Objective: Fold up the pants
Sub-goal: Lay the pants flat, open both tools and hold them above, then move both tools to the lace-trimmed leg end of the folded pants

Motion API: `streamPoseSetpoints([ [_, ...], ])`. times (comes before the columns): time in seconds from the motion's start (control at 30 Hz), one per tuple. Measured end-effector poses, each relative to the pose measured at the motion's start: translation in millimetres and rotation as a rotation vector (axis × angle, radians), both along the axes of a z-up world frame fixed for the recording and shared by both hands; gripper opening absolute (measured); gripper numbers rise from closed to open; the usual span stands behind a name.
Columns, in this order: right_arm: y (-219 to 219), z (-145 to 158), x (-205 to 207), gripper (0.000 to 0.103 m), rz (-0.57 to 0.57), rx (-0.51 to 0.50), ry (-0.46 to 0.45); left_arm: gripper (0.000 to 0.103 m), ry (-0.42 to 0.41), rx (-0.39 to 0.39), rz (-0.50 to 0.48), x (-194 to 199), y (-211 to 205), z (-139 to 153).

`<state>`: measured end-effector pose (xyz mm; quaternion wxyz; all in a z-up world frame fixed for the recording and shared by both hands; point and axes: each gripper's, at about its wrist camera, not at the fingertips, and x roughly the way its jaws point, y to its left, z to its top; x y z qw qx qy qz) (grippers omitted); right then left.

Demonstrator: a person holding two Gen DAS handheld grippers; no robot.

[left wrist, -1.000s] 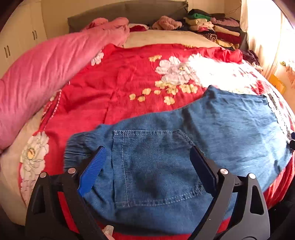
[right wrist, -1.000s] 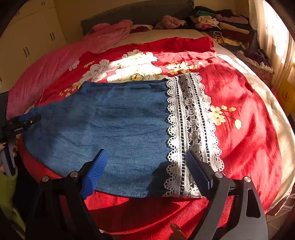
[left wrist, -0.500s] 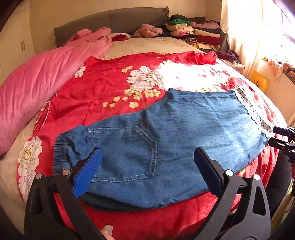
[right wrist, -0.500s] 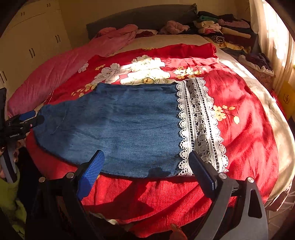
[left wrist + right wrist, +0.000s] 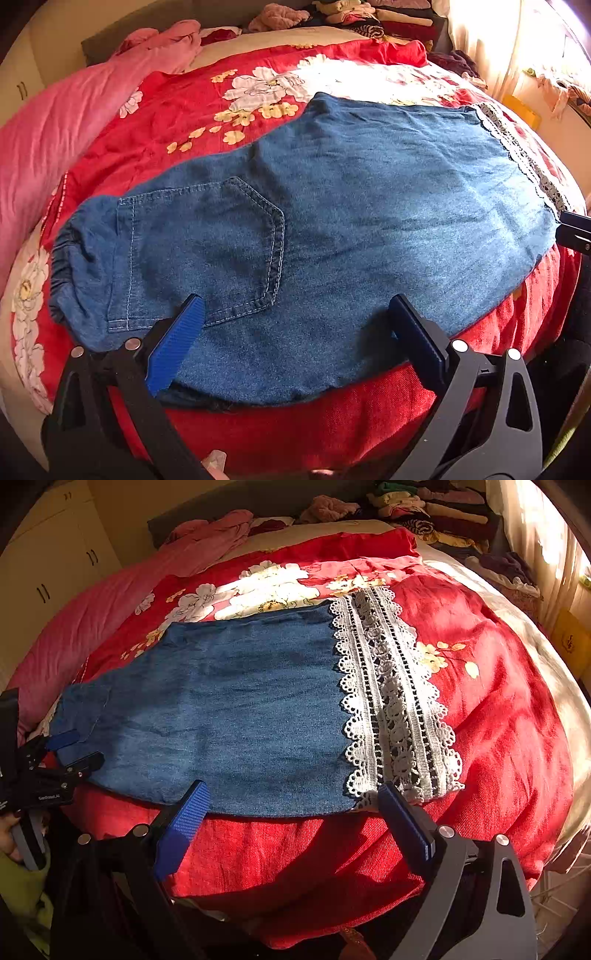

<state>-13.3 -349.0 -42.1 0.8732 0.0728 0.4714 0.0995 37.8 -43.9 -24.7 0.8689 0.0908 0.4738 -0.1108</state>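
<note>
Nearest the lens, the left gripper (image 5: 295, 314) is seen with both jaws spread wide, nothing pinched, over the near edge of the pants (image 5: 351, 221); the right gripper (image 5: 291, 797) is likewise spread wide and empty, its two blue pads (image 5: 181, 827) poised at the near hem; one pair of blue denim pants is laid flat across the red floral bedspread (image 5: 498, 720), folded lengthwise, waistband to the left, one back pocket (image 5: 199, 254) shown uppermost; one band of white lace trim (image 5: 395, 701) is carried at the leg end to the right; one pink quilt (image 5: 55, 140) is bunched along the far left side; beyond, a pile of folded clothes (image 5: 436, 513) is stacked at the head of the bed, too many and too small to be counted; two cupboard doors (image 5: 55, 572) are made out at far left.
</note>
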Motion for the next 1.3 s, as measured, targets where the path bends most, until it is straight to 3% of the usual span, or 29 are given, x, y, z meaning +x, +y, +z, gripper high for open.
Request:
streamPoseSetpoints([
  [0.27,0,18,-8,0.095,-0.003,0.005,-0.069,0.093,-0.023,-0.025,-0.004,-6,-1,14],
  [0.7,-13,41,-17,0.096,-0.061,0.022,-0.149,0.093,-0.122,-0.070,-0.048,-15,-23,63],
  [1.3,-49,52,-28,0.096,-0.173,0.056,-0.207,0.093,-0.169,-0.035,-0.152,3,-79,80],
])
